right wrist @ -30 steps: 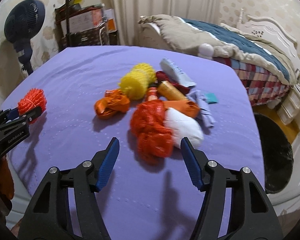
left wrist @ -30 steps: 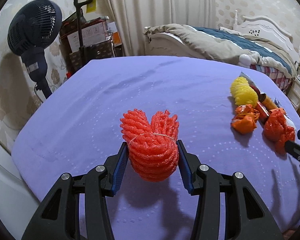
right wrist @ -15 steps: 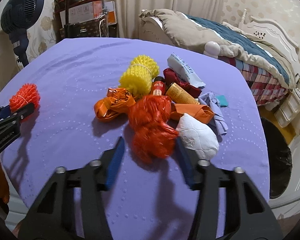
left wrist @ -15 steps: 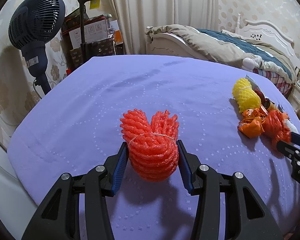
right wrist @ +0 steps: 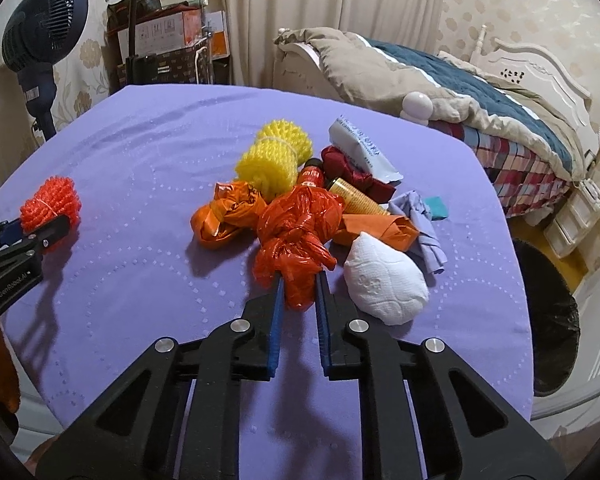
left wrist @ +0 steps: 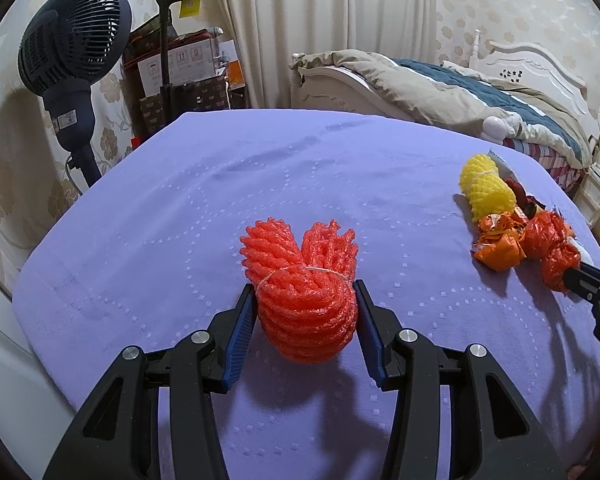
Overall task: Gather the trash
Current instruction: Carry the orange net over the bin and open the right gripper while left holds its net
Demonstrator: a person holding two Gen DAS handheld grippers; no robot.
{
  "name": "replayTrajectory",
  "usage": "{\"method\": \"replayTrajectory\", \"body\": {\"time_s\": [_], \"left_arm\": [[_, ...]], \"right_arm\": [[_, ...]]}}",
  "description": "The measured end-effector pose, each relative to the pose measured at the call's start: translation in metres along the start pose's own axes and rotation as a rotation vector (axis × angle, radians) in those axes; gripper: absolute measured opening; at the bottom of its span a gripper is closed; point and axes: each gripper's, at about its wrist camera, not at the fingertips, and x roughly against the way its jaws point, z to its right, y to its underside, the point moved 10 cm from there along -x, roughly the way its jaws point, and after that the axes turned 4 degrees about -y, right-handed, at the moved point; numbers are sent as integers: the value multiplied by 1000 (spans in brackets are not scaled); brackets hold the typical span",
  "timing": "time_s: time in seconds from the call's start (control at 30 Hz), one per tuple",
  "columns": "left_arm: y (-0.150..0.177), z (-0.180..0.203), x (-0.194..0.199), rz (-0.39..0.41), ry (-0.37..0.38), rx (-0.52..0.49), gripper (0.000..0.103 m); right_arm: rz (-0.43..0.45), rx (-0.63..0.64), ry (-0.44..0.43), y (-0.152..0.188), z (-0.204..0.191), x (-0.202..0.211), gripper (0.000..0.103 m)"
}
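On the purple desk [right wrist: 148, 152] most trash still lay heaped: your right gripper [right wrist: 298, 292] had clamped the orange plastic bag [right wrist: 296, 232], your left gripper [left wrist: 305, 312] hugged the red foam net [left wrist: 300, 280], and nothing had reached the black bin [right wrist: 548, 320].

On the purple tablecloth [right wrist: 148, 152] lie two foam nets, one red [left wrist: 306, 300] and one yellow [right wrist: 274, 160]. There are two knotted plastic bags, one red-orange [right wrist: 296, 232] and one orange [right wrist: 224, 216], plus one white crumpled tissue [right wrist: 384, 280], one white packet [right wrist: 362, 148] and two small bottles [right wrist: 356, 200]. Two grippers are in view, the left [left wrist: 305, 304] and the right [right wrist: 299, 280], and one fan [left wrist: 72, 40] stands behind.
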Motion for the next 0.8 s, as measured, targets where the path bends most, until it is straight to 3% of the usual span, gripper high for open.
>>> {"method": "replayTrajectory", "body": {"time_s": [0.43,0.8], "left_arm": [[-8,25,15,32,31,-29,48],[-21,83,36,72,106,-97,48]], "right_arm": [[112,-43,5,-20,19,41,14],[161,-132,65,-19,78,68,14]]}}
